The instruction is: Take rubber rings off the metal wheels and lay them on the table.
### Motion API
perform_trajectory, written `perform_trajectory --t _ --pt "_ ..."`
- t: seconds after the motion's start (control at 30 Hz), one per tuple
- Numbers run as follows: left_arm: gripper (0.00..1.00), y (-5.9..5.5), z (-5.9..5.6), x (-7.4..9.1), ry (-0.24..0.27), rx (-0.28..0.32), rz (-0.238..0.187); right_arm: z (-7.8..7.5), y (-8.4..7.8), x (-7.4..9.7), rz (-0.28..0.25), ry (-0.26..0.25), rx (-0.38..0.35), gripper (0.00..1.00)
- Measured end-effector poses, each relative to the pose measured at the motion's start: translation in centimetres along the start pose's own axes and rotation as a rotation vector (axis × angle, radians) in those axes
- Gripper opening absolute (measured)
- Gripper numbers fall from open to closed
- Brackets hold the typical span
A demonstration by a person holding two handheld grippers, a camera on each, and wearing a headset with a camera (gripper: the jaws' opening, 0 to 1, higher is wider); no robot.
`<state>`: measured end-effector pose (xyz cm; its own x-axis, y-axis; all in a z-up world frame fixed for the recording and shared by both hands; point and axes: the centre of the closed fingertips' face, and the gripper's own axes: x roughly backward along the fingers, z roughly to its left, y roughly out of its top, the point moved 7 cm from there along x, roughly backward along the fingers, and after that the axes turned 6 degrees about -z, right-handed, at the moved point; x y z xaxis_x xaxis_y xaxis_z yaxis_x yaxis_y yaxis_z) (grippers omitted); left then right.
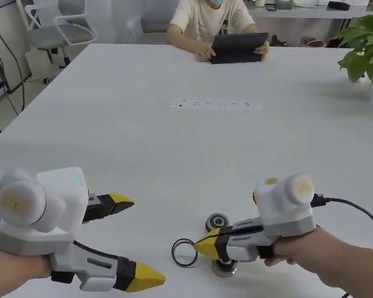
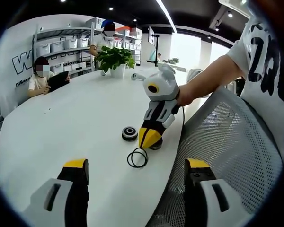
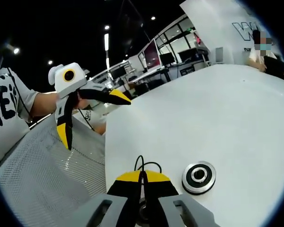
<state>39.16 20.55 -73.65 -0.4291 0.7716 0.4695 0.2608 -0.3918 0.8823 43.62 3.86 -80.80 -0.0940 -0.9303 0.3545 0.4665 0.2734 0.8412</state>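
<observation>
the right gripper [image 1: 205, 244] hangs low over the near wheel [image 1: 224, 268] with its jaws pressed together. its tips point at the rubber rings [image 1: 184, 252], which lie flat on the table [image 1: 174, 143] just beside that wheel. whether the tips nip a ring's edge is unclear, but it reads as laying one down. the left gripper [image 1: 134, 238], jaws spread wide and empty, hovers well apart from the wheel, likely ready to steady it. just beyond the near wheel, a second wheel [image 1: 217, 221] wears its dark ring. the rings lie loose, in no tray.

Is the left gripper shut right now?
No. In the left gripper view the left gripper has its two yellow-tipped jaws standing wide apart, gripping nothing.
</observation>
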Motion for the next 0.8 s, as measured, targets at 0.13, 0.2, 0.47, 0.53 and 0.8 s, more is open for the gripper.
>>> perform_trajectory --t 0.13,0.2,0.47,0.53,0.8 --pt "0.81 -0.10 0.02 0.06 0.003 0.000 0.002 -0.05 0.01 -0.10 0.003 -0.010 0.018 0.00" --pt "0.81 -0.16 0.02 0.08 0.003 -0.002 0.006 -0.15 0.09 -0.08 -0.001 -0.015 0.030 0.00" --pt "0.81 -0.08 0.11 0.04 0.003 0.001 0.005 -0.22 0.09 -0.03 -0.002 -0.028 0.068 0.06" --pt "0.81 -0.05 0.13 0.04 0.003 0.001 0.005 -0.18 0.12 0.00 -0.001 -0.029 0.079 0.08" --pt "0.81 0.00 0.42 -0.05 0.000 -0.001 0.009 -0.09 0.93 0.32 -0.041 -0.036 0.089 0.16"
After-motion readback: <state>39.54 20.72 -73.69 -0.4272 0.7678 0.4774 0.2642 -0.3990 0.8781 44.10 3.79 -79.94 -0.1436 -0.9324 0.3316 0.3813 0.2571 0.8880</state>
